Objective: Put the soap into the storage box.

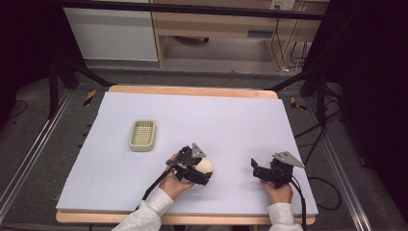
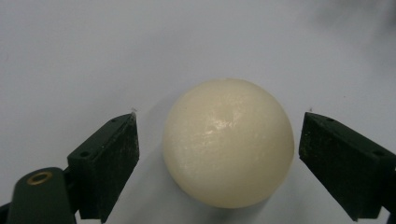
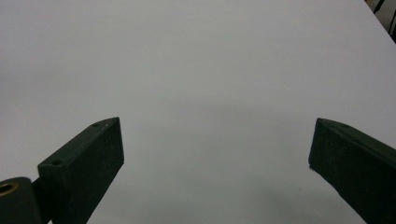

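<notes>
Grippers at work over a pale lavender table point(image 1: 144, 192): the person's left gripper point(image 1: 204, 169) is lowered around a cream-coloured ball point(image 2: 228, 142) resting on the surface near the table's front edge, a little left of centre. Seen from the left gripper view, its jaws stand spread on either side of the ball, with a gap showing between each jaw and the ball, so nothing is gripped. To the right, well apart from the ball, the right gripper point(image 1: 256, 168) sits low over bare tabletop, its jaws held wide apart with nothing between them. A small beige slotted tray point(image 1: 142, 135) lies farther back on the left side of the table, apart from both grippers.
</notes>
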Action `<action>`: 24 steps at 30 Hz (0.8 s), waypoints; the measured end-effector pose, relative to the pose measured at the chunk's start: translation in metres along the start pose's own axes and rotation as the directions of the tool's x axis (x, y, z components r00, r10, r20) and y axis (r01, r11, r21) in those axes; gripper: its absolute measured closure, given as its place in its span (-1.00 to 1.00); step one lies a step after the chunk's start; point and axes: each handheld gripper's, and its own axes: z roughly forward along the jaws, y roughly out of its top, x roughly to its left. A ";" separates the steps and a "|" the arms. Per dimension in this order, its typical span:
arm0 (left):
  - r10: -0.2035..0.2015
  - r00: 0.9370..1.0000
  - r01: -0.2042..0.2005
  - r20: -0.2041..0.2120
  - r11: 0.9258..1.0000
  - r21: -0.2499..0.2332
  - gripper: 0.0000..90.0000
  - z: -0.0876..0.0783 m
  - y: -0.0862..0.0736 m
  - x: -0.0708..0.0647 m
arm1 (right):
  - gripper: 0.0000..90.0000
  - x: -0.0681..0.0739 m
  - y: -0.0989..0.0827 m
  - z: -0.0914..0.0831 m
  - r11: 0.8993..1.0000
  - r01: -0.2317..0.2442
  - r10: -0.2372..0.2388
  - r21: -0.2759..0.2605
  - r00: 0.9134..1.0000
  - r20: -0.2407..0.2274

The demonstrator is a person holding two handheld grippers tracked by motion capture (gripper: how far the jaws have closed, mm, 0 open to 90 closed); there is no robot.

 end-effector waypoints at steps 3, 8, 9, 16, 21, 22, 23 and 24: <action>-0.002 1.000 0.002 0.004 1.000 0.009 -0.73 0.003 0.000 0.000 | -0.92 0.000 0.000 0.000 1.000 -0.003 0.003 0.000 1.000 0.001; -0.007 1.000 0.007 0.004 1.000 0.015 -0.70 0.009 0.000 -0.001 | -0.92 0.000 0.000 0.000 1.000 -0.004 0.004 0.001 1.000 0.002; -0.007 1.000 0.006 0.010 1.000 0.018 -0.69 0.009 0.000 -0.001 | -0.92 0.000 0.000 0.000 1.000 -0.004 0.004 0.001 1.000 0.001; -0.005 1.000 0.005 0.002 1.000 0.024 -0.63 0.015 0.000 -0.003 | -0.92 0.000 0.000 0.000 1.000 -0.005 0.005 0.003 1.000 0.001; -0.004 1.000 0.004 0.009 1.000 0.029 -0.57 0.016 0.000 -0.003 | -0.92 0.000 0.000 0.000 1.000 -0.005 0.005 0.004 1.000 0.003; -0.003 1.000 0.003 0.009 1.000 0.031 -0.57 0.016 0.000 -0.003 | -0.92 0.000 0.000 0.001 1.000 -0.004 0.004 0.005 1.000 0.002; -0.002 1.000 0.001 0.011 0.999 0.034 -0.56 0.017 0.000 -0.004 | -0.92 0.000 0.000 0.001 1.000 -0.004 0.004 0.005 1.000 0.002; -0.002 1.000 0.002 0.009 0.999 0.035 -0.56 0.018 0.000 -0.004 | -0.92 0.000 0.000 0.001 1.000 -0.004 0.004 0.005 1.000 0.002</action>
